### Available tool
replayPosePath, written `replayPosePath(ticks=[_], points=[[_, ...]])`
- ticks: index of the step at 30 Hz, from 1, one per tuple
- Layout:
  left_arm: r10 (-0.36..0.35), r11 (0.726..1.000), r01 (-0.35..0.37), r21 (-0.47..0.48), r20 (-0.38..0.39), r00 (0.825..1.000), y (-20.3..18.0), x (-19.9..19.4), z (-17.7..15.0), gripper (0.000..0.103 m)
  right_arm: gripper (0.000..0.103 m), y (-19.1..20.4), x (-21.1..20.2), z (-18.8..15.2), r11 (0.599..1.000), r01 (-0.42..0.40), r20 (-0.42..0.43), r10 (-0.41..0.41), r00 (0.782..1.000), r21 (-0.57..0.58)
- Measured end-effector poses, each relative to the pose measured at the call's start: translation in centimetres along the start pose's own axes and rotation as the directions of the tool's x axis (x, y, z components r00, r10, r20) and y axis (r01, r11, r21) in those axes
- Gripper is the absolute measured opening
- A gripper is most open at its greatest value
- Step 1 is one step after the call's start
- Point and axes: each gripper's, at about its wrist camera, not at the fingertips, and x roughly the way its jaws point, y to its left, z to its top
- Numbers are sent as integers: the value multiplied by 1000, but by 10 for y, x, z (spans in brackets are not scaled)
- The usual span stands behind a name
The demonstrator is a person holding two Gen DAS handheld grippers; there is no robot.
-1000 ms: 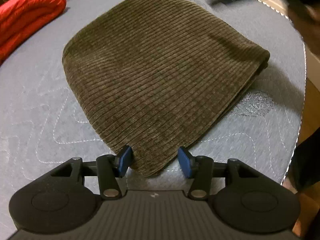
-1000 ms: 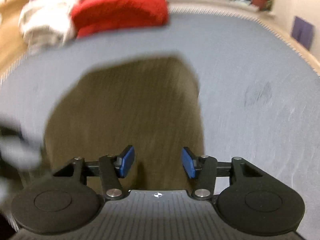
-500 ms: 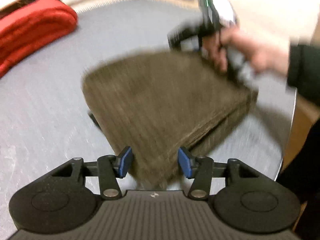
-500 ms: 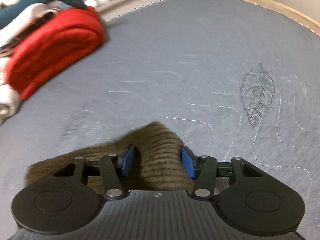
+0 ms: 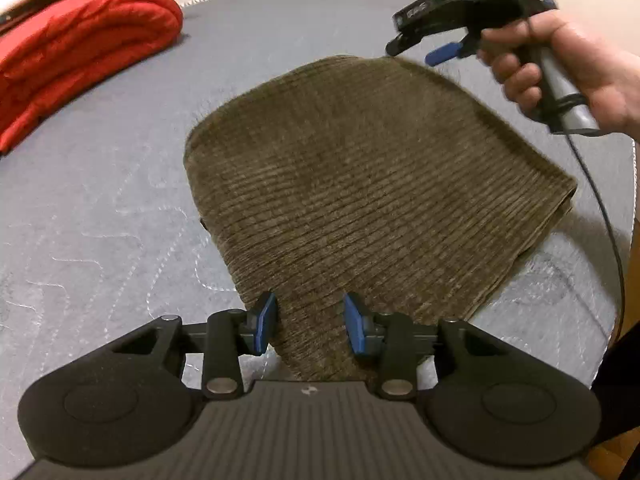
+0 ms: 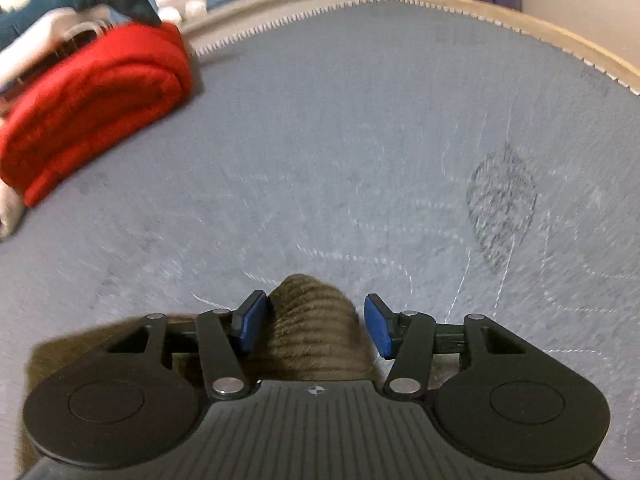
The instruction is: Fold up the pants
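The olive-brown corduroy pants point(image 5: 360, 184) lie folded into a thick pad on the grey quilted mattress point(image 5: 100, 216). My left gripper point(image 5: 310, 322) is open, its blue pads either side of the pad's near corner. My right gripper point(image 6: 312, 326) is open at the far corner, with a hump of the pants point(image 6: 316, 320) between its pads. It also shows in the left wrist view point(image 5: 436, 46), held in a hand above the far edge.
A folded red garment point(image 5: 76, 52) lies at the far left of the mattress, also in the right wrist view point(image 6: 92, 108). White and dark clothes and toys sit behind it. The mattress edge point(image 5: 634, 184) runs along the right.
The right gripper swung from over the pants to the far corner. The left gripper slid in around the near corner. The pad has shifted and looks slightly lifted.
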Motion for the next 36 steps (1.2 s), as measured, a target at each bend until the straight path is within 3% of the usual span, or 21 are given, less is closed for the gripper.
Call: replayPosePath(ticks=[3,4,6,8,12,13,16,19,23,26,29,32,36], points=[[-6,998,10,-65,68,998,5,-27,5,64,64,5,-43,10,997,-43,77,47,996,-56],[9,997,-1,-76,102,995,5,-38,7,75,68,7,-59,11,995,-56,97,64,993,-78],[58,993,-40,-107,172,983,4,-60,10,84,74,13,-97,11,988,-85,140,104,985,-132],[115,982,-71,-174,257,959,5,-86,12,86,81,21,-134,7,976,-102,181,138,974,-195],[253,936,-132,-326,364,896,1,-128,6,101,97,34,-202,-6,953,-136,248,206,947,-270],[283,925,-147,-350,376,882,-1,-136,4,101,102,36,-213,-11,952,-143,241,211,947,-271],[341,900,-184,-396,374,862,-9,-150,1,102,102,42,-235,-25,942,-122,182,186,966,-314],[312,885,-137,-446,348,884,-11,-149,4,102,102,40,-251,-37,934,-88,199,165,966,-346],[278,867,-114,-486,280,919,-12,-134,9,102,102,28,-245,-53,939,-111,157,169,973,-327],[336,845,-182,-503,235,912,-18,-122,6,103,102,23,-227,-69,947,-109,102,146,984,-303],[318,845,-192,-499,179,931,-19,-101,13,103,102,26,-209,-81,966,-56,12,61,998,-254],[310,849,-203,-487,148,939,-21,-79,13,103,102,29,-208,-86,969,-143,14,149,989,-202],[318,857,-231,-461,121,940,-27,-60,11,103,102,29,-194,-93,972,-94,-8,95,995,-214]])
